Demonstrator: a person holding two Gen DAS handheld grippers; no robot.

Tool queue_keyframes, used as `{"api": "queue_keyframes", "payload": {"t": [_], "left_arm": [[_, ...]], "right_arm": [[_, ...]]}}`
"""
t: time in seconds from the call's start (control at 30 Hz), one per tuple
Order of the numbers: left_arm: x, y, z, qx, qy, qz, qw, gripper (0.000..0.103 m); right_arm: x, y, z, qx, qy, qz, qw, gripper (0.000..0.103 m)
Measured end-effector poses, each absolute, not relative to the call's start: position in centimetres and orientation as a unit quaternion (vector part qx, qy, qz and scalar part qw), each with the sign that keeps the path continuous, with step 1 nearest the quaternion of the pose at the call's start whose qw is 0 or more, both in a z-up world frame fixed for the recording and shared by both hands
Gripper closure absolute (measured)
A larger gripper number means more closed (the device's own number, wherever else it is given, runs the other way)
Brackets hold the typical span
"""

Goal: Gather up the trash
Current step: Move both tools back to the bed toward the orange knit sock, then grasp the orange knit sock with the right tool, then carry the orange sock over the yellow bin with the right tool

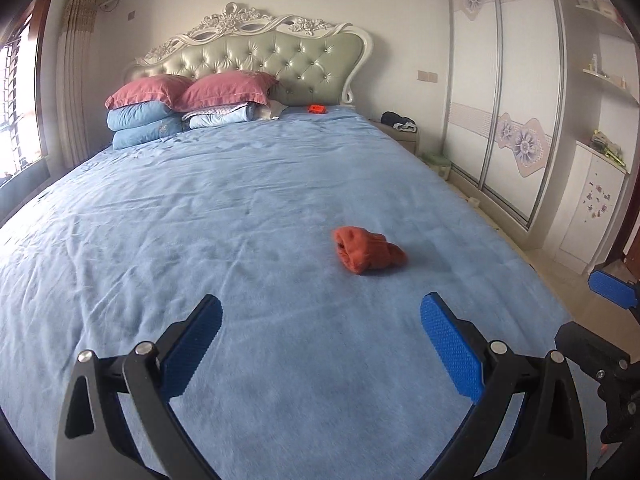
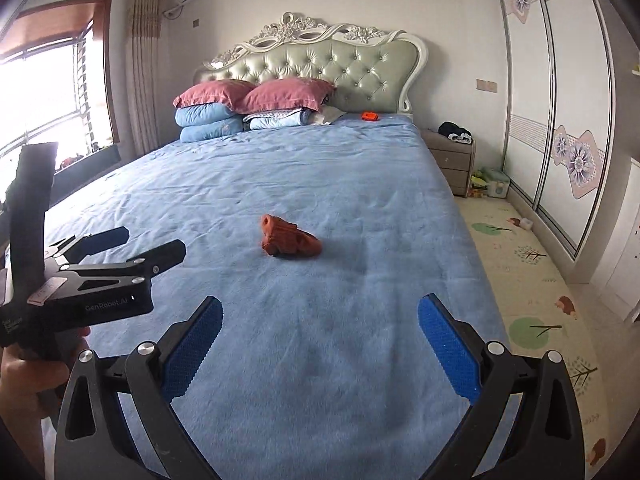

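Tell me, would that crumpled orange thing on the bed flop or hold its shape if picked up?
The orange bundle looks like soft, folded fabric, so it would probably sag and unfold. It likely weighs little: the blue sheet barely dents beneath it. Its lumpy shape makes rolling unlikely.

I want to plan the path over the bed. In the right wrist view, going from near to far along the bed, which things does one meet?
Right gripper, open, nothing in it → crumpled orange item alone on the blue sheet → small orange object near the head end → tufted headboard.
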State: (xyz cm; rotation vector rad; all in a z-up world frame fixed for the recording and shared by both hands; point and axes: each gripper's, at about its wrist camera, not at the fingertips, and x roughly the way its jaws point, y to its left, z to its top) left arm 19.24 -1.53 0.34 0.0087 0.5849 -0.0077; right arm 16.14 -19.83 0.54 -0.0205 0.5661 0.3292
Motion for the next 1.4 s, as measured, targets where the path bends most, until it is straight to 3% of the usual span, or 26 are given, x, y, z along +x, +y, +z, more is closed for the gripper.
{"api": "queue_keyframes", "payload": {"t": [0.3,0.67,0.77,0.87,1.1,1.4], "left_arm": [[26.5,2.6,-1.7,-0.022,0.306,-0.024,0.951,0.004],[28.3,4.5,-3.0,-0.041,0.309,-0.028,0.95,0.004],[28.4,4.7,-3.2,-0.052,0.31,-0.032,0.949,0.004],[27.7,4.5,-3.1,-0.043,0.306,-0.022,0.951,0.004],[24.3,2.1,-1.3,-0.019,0.292,-0.036,0.955,0.004],[17.4,-6.9,0.3,0.013,0.295,-0.111,0.949,0.004]], "right_arm": [[24.5,-15.2,-2.3,-0.033,0.345,0.207,0.915,0.021],[33.4,-11.2,-5.3,-0.044,0.405,0.209,0.889,0.024],[33.9,-10.8,-5.6,-0.042,0.418,0.222,0.88,0.064],[33.0,-11.1,-5.7,-0.035,0.412,0.223,0.883,0.074],[27.0,-15.4,-2.5,0.002,0.373,0.243,0.896,0.074],[15.0,-24.5,-0.5,0.007,0.337,0.217,0.916,0.073]]}}
